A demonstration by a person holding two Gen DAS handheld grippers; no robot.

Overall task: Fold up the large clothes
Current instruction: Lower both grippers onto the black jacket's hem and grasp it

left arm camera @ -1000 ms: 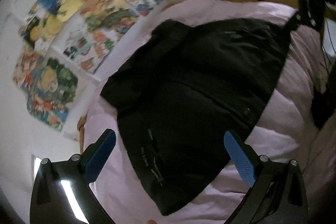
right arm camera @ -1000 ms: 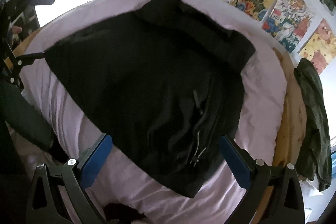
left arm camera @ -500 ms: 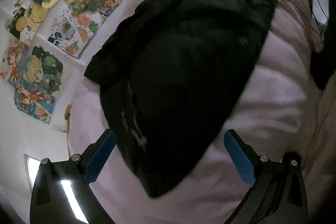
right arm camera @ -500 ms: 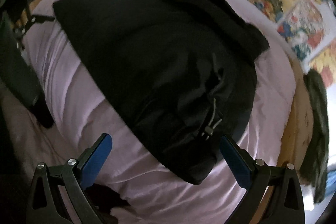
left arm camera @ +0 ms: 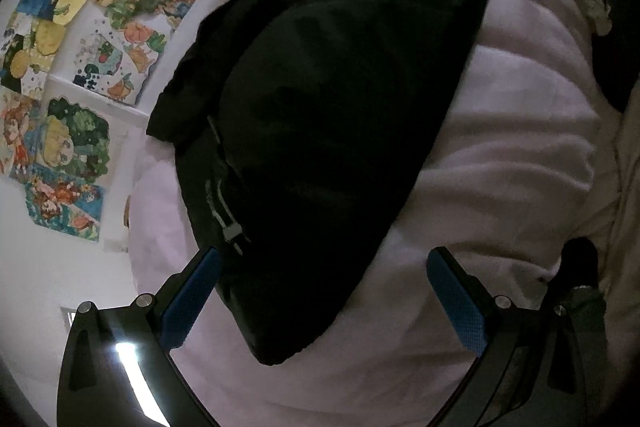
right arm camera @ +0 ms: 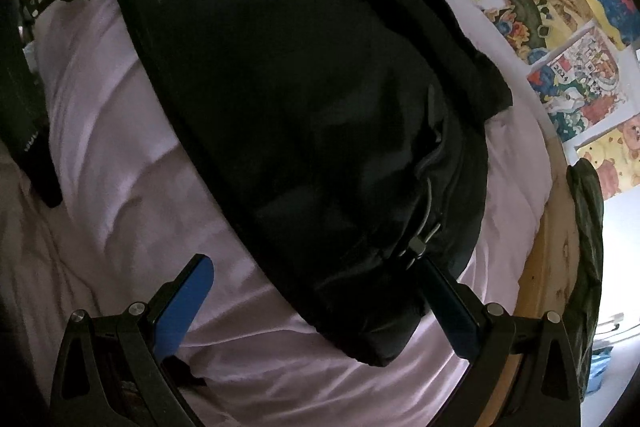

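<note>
A large black jacket [left arm camera: 332,131] lies spread on a bed with a pale pink cover [left arm camera: 512,131]. It also shows in the right wrist view [right arm camera: 304,115], with a drawcord toggle [right arm camera: 420,247] near its hem. My left gripper [left arm camera: 320,291] is open, its blue pads either side of the jacket's near corner and above it. My right gripper [right arm camera: 316,291] is open over the jacket's near hem corner, the right finger [right arm camera: 448,299] close to the toggle. Neither holds anything.
Colourful drawings [left arm camera: 80,59] cover the white wall beside the bed. A wooden bed frame [right arm camera: 552,267] carries a dark green garment [right arm camera: 588,235]. Black stands and gear [right arm camera: 28,75] sit at the bed's other side.
Both grippers have moved in closer to the jacket's near hem; the jacket fills more of each view. Both jaws stay open.
</note>
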